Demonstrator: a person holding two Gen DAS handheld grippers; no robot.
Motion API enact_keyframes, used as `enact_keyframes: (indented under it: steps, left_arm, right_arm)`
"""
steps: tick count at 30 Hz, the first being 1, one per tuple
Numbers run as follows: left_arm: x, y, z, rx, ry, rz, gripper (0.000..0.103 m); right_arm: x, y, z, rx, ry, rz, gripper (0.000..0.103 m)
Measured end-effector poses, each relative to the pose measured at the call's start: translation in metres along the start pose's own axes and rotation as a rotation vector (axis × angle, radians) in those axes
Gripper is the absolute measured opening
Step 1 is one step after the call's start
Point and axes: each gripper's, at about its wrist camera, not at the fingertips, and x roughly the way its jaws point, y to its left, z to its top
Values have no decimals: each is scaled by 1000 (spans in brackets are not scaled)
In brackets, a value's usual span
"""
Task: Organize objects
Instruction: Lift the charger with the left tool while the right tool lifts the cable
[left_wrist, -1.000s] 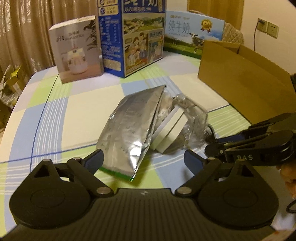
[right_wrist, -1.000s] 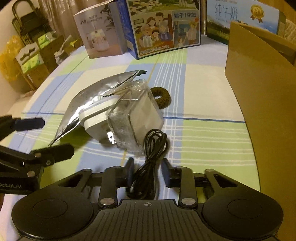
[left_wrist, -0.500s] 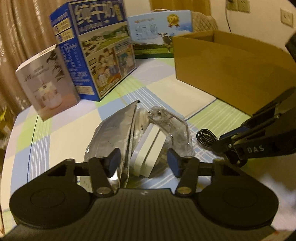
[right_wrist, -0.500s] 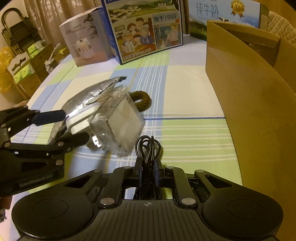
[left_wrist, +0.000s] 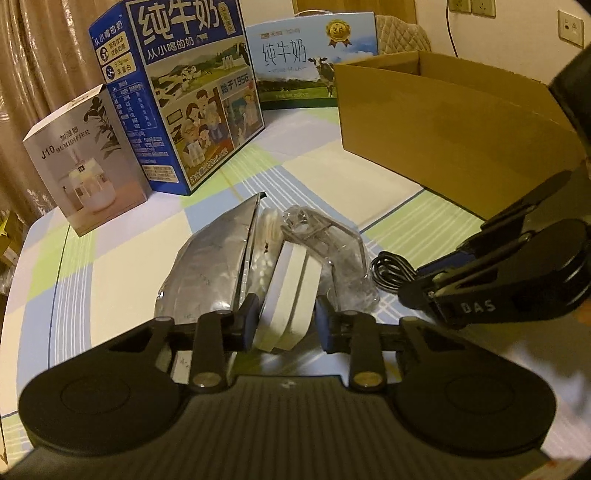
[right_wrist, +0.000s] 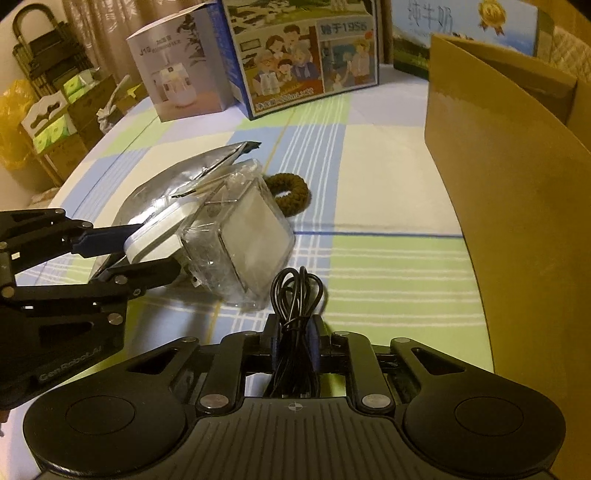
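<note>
A white box in clear crinkled plastic (left_wrist: 295, 291) (right_wrist: 236, 236) lies on the checked tablecloth beside a silver foil pouch (left_wrist: 210, 273) (right_wrist: 177, 181). My left gripper (left_wrist: 284, 325) (right_wrist: 136, 247) has its fingers on both sides of the white box's near end; they look closed on it. My right gripper (right_wrist: 293, 341) (left_wrist: 417, 280) is shut on a coiled black cable (right_wrist: 295, 295) (left_wrist: 391, 269), just right of the plastic-wrapped box. A brown hair tie (right_wrist: 288, 192) lies behind the box.
An open cardboard box (left_wrist: 454, 122) (right_wrist: 517, 206) stands at the right. A humidifier box (left_wrist: 81, 166) (right_wrist: 177, 70), a blue milk carton box (left_wrist: 181, 92) (right_wrist: 303, 55) and a second milk box (left_wrist: 314, 62) stand at the back. Shelves with packs (right_wrist: 51, 107) are off the table's left.
My left gripper moved forward and closed its fingers around the white box's end. My right gripper shut on the black cable and lifted it slightly.
</note>
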Motion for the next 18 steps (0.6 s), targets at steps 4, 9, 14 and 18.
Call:
enact_keyframes:
  steps: [4,9,14,18]
  left_arm:
    - [2,-2,3,-7,4,12,28]
    - [-9,-1,1,-80,46,-7,25]
    - [-35,-5,-12,-186,86,-58,24]
    - [-57,-18,-27,-226,88,-72,24]
  right_arm:
    - [2,2,0,-13,-5,-11,12]
    - [-9,-8,-6,65,20,23,11]
    - [-36,-8,-21,84,34,54,11]
    - [-57,-1,-43,86,39,66,12]
